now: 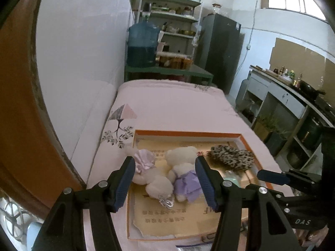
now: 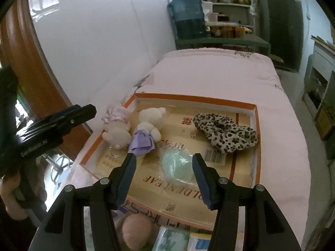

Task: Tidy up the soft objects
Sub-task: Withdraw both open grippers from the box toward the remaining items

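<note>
A shallow orange-rimmed box lies on a pink quilt. Inside it are a white bunny plush with a lilac bow, a white bear plush in a lilac dress, a leopard-print fabric piece and a mint-green soft item in a clear bag. My left gripper hovers open above the two plush toys and touches neither. My right gripper hovers open over the near part of the box, beside the mint-green item, with nothing held.
A pink round soft thing and some packets lie on the near side of the box. The quilt stretches away beyond it. A white wall panel runs along the left; a blue water jug and shelves stand beyond.
</note>
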